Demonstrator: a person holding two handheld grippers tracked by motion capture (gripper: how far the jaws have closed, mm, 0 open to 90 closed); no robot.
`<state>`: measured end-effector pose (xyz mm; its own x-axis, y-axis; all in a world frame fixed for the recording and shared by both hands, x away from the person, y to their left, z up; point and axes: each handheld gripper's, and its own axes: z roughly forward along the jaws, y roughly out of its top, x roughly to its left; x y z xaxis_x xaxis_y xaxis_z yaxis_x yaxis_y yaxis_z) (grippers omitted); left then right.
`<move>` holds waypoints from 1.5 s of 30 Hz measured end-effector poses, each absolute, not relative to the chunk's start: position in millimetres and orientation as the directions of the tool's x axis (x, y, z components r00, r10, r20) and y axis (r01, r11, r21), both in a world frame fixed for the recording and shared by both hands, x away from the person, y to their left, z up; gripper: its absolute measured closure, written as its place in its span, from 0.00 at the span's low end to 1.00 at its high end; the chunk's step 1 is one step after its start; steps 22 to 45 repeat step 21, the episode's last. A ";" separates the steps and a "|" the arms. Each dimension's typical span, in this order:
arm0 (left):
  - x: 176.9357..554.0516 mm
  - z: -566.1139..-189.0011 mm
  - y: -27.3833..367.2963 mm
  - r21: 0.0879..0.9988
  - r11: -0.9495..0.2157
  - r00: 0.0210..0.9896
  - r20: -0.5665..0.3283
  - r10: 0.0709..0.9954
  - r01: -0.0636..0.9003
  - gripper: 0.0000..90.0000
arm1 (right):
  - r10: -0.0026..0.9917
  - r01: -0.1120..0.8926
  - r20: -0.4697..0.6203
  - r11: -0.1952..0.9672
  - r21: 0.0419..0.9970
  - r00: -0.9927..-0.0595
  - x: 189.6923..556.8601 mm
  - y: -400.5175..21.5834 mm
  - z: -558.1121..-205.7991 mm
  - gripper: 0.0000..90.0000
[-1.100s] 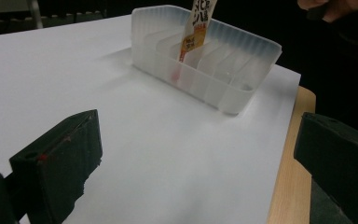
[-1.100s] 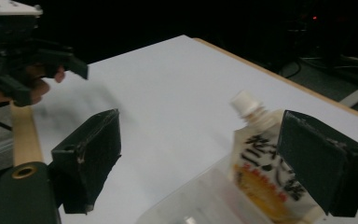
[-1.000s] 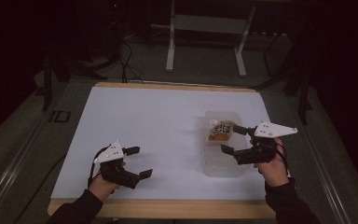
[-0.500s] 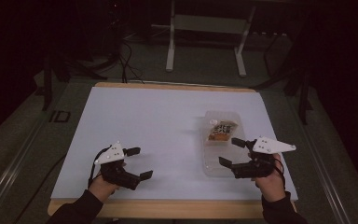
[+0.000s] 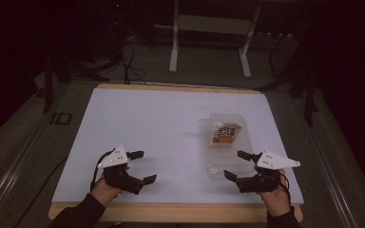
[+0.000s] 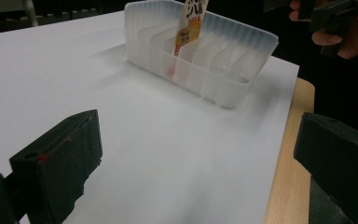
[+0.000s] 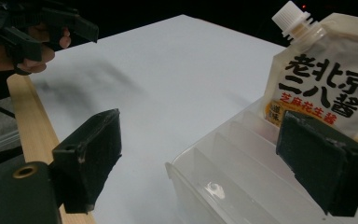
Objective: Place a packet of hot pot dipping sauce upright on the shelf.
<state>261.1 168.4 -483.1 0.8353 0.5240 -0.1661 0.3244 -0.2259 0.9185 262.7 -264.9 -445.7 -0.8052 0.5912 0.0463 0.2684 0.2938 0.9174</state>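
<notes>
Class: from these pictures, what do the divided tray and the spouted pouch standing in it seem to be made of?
Tray: likely translucent frosted plastic, since the table's white shows through its ribbed walls. Pouch: probably flexible glossy printed film with a hard white plastic screw cap.

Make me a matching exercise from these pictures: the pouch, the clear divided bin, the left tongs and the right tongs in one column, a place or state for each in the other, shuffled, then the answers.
Things:
1. pouch
2. clear divided bin
3. left tongs
4. right tongs

Descriptions:
A. open, at the bin's near end
B. standing in a far slot
C. open, over bare white table at the near left
D. on the table's right half, near slots empty

Pairs: 1-B, 2-D, 3-C, 4-A
</notes>
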 end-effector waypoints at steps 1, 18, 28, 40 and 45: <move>261.0 -483.2 168.2 0.919 -0.226 0.836 -0.166 0.522 0.324 0.01 | 0.595 0.263 0.044 0.288 0.921 -0.803 260.1 -267.3 -447.8 0.15; 258.9 -485.2 162.2 0.918 -0.247 0.848 -0.149 0.508 0.310 0.01 | 0.617 0.269 0.046 0.274 0.923 -0.785 257.3 -278.6 -459.0 0.16; 259.0 -485.2 162.7 0.919 -0.244 0.848 -0.151 0.509 0.310 0.01 | 0.618 0.270 0.046 0.274 0.923 -0.785 257.5 -278.4 -459.1 0.16; 259.0 -485.2 162.7 0.919 -0.244 0.848 -0.151 0.509 0.310 0.01 | 0.618 0.270 0.046 0.274 0.923 -0.785 257.5 -278.4 -459.1 0.16; 259.0 -485.2 162.7 0.919 -0.244 0.848 -0.151 0.509 0.310 0.01 | 0.618 0.270 0.046 0.274 0.923 -0.785 257.5 -278.4 -459.1 0.16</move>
